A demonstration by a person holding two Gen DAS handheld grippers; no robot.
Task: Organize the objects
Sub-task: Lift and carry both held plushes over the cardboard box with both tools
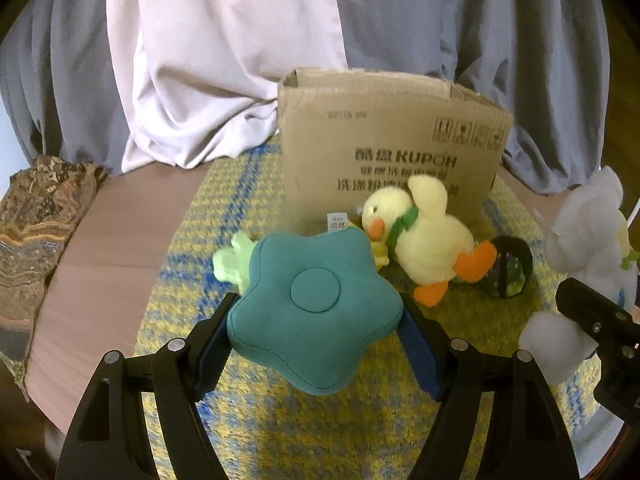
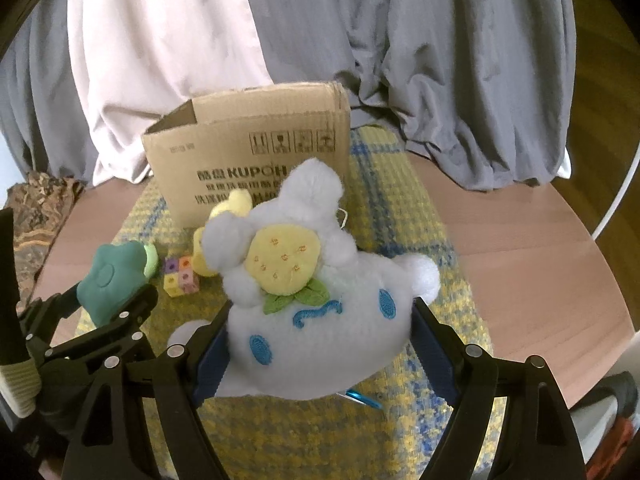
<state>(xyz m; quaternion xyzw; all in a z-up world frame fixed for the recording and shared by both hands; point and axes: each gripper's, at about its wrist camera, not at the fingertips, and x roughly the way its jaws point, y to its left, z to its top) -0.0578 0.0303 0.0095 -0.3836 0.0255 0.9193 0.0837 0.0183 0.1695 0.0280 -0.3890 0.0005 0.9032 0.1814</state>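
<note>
1. Left claw [image 1: 316, 336] is clamped wide on the teal star [image 1: 316, 312], pads pressed to both its sides, star up off the mat [image 1: 248, 420].
2. Right claw [image 2: 320, 344] grips the white plush [image 2: 320, 320] the same way, jaws spread wide around its body, a yellow strawberry on its head.
3. Ahead on the mat lies the duck [image 1: 428, 240], a dark ball [image 1: 508, 268] just beside its feet.
4. Coloured cubes [image 2: 180, 276] sit near the duck.
5. Behind stands the open box [image 1: 392, 148], duck just in front of it.
6. Curtains [image 1: 200, 60] hang behind the table [image 1: 100, 260].
</note>
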